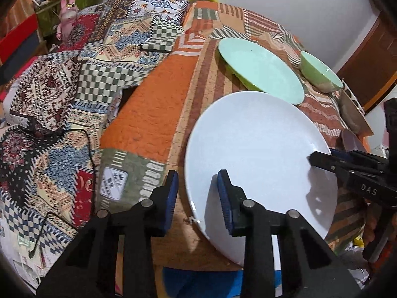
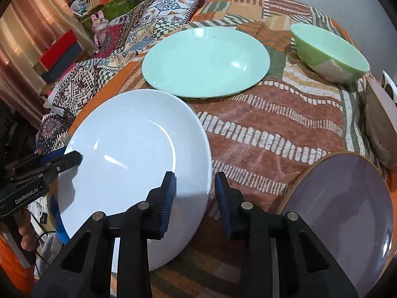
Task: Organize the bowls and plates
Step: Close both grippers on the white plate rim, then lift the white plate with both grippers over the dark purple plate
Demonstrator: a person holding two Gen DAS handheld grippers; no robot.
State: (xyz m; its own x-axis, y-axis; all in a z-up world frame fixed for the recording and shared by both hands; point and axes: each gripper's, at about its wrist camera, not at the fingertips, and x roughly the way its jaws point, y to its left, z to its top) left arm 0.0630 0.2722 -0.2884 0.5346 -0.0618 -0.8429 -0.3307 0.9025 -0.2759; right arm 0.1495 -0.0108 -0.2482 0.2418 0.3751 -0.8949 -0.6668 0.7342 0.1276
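The white plate point(image 1: 260, 154) lies at the near edge of the clothed table point(image 1: 153, 109), its lower rim past the edge. Whether it rests there or is lifted I cannot tell.

In the left wrist view the purple plate point(image 1: 349, 139) is a sliver at 3 o'clock behind the right gripper point(image 2: 194, 188). The right wrist view cuts it off at 4 o'clock. A brown bowl point(image 2: 379, 124) at 3 o'clock is also cropped. Only a few fingers of each hand show, at the frame edges.

The left gripper point(image 1: 198, 196) comes in from 6 o'clock in its own view. Its jaws are apart and straddle the white plate's left rim, one pad over the plate and one outside it.

The right gripper mirrors this on the right rim, jaws likewise apart with the edge between them. Seen from the left camera, its tip meets the rim at 3 o'clock.

Beyond the white plate, toward 12 o'clock, sits the green plate point(image 2: 206, 62). The green bowl point(image 2: 330, 52) is near it at 2 o'clock, apart from it.
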